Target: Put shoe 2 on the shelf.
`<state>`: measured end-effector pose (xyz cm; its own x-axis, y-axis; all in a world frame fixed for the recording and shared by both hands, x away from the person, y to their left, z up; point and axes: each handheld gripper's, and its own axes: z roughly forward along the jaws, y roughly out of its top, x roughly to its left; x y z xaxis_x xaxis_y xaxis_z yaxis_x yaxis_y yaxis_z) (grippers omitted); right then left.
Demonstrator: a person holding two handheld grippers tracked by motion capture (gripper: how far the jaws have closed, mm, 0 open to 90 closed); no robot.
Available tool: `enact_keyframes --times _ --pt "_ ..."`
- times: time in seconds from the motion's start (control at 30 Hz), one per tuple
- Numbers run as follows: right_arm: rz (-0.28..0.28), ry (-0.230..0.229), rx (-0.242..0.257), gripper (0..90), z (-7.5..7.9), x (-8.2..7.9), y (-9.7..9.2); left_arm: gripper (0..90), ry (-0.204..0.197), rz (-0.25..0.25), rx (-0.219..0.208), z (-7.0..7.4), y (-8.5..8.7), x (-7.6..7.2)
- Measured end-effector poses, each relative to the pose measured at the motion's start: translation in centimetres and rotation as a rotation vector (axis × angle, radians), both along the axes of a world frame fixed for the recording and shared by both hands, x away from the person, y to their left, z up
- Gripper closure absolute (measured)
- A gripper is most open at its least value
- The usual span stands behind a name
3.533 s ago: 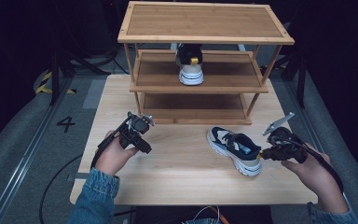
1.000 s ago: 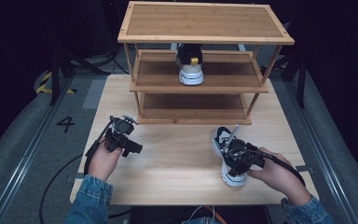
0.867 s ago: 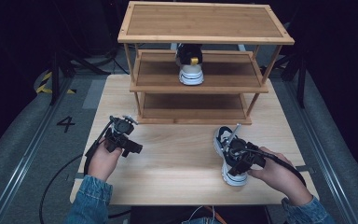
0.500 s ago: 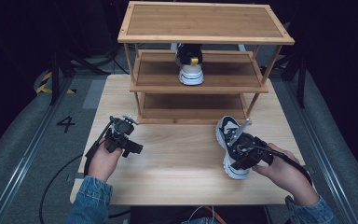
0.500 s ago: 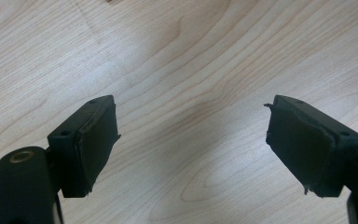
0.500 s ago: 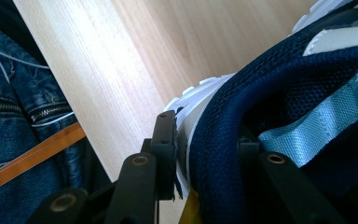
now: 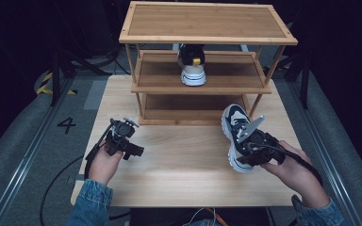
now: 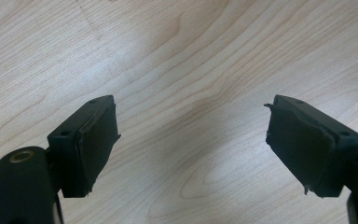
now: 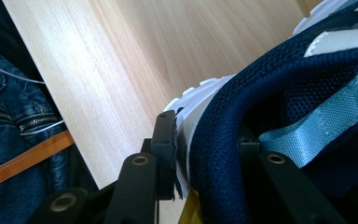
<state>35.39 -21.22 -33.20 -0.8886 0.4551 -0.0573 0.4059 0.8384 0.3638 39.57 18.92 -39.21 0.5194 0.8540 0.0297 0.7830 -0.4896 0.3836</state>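
While right gripper [image 7: 246, 149] clamps sneaker [image 7: 235, 123] heel, seemingly lifted, left gripper [image 8: 191, 140] agape

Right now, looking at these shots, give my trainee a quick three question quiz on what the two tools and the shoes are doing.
1. True or false: the left tool is shut on a shoe.
2. Which part of the navy sneaker does the right tool clamp? A) toe B) heel collar C) laces
3. Fill in: the second sneaker sits on the ___ shelf of the wooden rack.

Key:
1. False. Its jaws stand wide apart over the bare table.
2. B. One jaw is outside the heel and one inside the collar, beside the light blue pull tab.
3. Middle.
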Motion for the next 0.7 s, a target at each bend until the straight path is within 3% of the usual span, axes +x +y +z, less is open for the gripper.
enact_keyframes --times 0.13,0.33,0.53,0.7 --pt "0.001 -0.031 0.007 70.0 0.7 -0.1 -0.2 16.7 0.001 0.008 -0.002 -0.1 0.2 -0.1" --pt "0.001 -0.041 0.016 70.0 1.6 -0.3 -0.3 16.8 0.005 0.025 -0.012 -0.1 0.8 -0.2" --pt "0.018 -0.047 -0.003 69.8 2.9 -0.6 -0.4 16.7 0.007 0.043 -0.013 -0.1 1.4 -0.2" --pt "0.018 -0.068 -0.023 69.8 4.4 -0.6 -0.5 16.7 0.011 0.028 0.001 -0.3 1.2 0.0"
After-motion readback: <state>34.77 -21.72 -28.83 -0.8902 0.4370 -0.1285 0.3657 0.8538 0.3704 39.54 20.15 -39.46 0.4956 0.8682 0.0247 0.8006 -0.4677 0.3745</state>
